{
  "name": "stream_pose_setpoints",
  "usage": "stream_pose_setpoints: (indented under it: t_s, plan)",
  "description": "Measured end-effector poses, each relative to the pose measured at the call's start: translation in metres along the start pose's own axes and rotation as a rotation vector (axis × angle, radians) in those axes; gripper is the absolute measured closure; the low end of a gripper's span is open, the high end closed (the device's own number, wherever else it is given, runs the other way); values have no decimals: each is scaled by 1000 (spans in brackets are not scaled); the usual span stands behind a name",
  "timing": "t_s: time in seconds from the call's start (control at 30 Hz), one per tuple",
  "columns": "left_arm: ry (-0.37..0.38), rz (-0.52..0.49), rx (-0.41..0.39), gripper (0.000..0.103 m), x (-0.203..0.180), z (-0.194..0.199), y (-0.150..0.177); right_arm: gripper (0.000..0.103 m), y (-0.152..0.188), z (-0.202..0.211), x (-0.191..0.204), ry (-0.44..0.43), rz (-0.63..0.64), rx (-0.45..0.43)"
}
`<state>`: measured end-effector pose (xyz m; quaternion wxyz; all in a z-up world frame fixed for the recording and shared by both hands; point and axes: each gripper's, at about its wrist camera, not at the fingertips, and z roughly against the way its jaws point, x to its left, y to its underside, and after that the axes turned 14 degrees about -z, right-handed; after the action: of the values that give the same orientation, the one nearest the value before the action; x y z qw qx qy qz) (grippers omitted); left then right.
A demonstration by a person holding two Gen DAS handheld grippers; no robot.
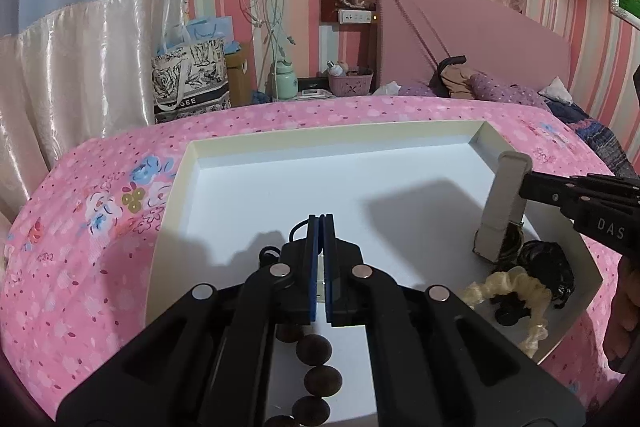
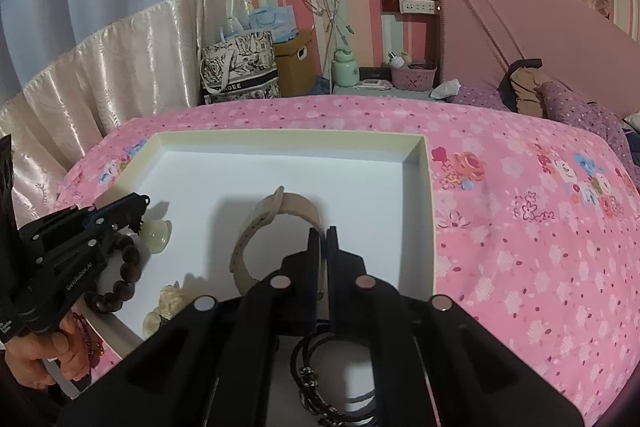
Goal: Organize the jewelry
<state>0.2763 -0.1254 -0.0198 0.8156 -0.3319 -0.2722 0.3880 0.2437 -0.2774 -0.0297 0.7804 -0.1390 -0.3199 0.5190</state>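
Note:
A white shallow tray lies on the pink floral bedspread. My left gripper is shut on a thin black cord. In the right wrist view a pale green jade pendant hangs from that cord and rests on the tray floor. A dark wooden bead bracelet lies under the left fingers. My right gripper is shut on a beige watch strap, which stands up as a loop from the tray.
A cream scrunchie and black hair ties lie at the tray's near side. A black cord bracelet sits beneath the right gripper. A person's hand holds the left gripper. Pillows, bags and a nightstand lie beyond the bed.

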Motion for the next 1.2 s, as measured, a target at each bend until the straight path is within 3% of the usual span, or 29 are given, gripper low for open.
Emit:
stream_pose_setpoints:
  t_s: [0.83, 1.03, 1.1, 1.2]
  plan:
    - [-2, 21, 33, 103, 6, 0, 6, 100, -2, -4, -11, -11, -44, 13]
    - [10, 48, 51, 102, 16, -5, 7, 96, -1, -9, -14, 10, -52, 19]
    - [2, 62, 61, 86, 19, -6, 7, 96, -1, -9, -15, 16, -59, 20]
    - [9, 99, 51, 72, 28, -3, 7, 96, -1, -9, -19, 15, -71, 25]
